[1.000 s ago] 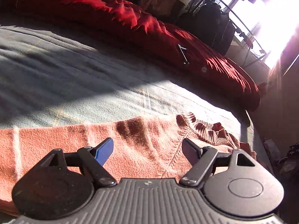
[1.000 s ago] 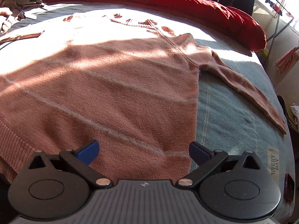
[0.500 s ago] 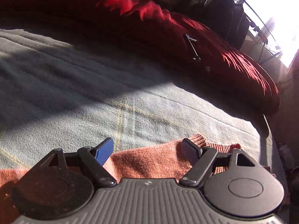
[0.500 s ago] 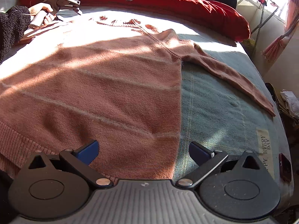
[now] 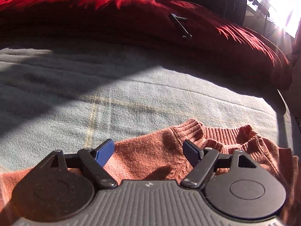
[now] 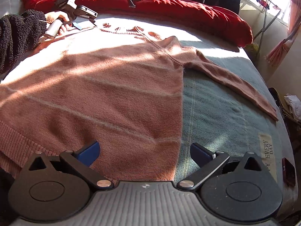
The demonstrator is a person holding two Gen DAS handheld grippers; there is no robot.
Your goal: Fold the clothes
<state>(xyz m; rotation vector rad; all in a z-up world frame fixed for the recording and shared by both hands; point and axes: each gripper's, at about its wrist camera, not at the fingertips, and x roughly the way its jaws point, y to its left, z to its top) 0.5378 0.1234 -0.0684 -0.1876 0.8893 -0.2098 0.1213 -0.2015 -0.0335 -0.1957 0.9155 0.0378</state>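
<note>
Since a second ago the left gripper (image 5: pixel 148 148) has slid sideways along the top edge of the sweater (image 6: pixel 105 86), so its camera now sees mostly blue-grey blanket (image 5: pixel 131 94) where before it saw a wide strip of pink knit. It now hangs over the shoulder, beside the ribbed collar (image 5: pixel 222 133), which sits at about 3 o'clock from the fingertips. Its jaws stand wide with nothing pinched between them, only the knit lying underneath.

From the right gripper's view you can see that left tool up at 10 o'clock, held by a hand (image 6: pixel 58 21) coming out of a fuzzy black sleeve (image 6: pixel 17 35).

The right gripper (image 6: pixel 144 152) has hardly budged. It hovers at the sweater's bottom hem, right over the side edge where pink meets blanket. Jaws wide apart too, gripping nothing.

The sweater lies spread flat on the bed, front or back up I can't tell, collar at 12 o'clock, hem at 6. One long sleeve (image 6: pixel 235 82) runs out toward 3 o'clock across the blanket. Beyond the collar a red duvet (image 6: pixel 169 5) is bunched along the far side of the bed, with a small metal thing (image 6: pixel 133 1) lying on it. A label (image 6: pixel 267 150) reading "EVERY DAY" is sewn on the blanket at 4 o'clock.
</note>
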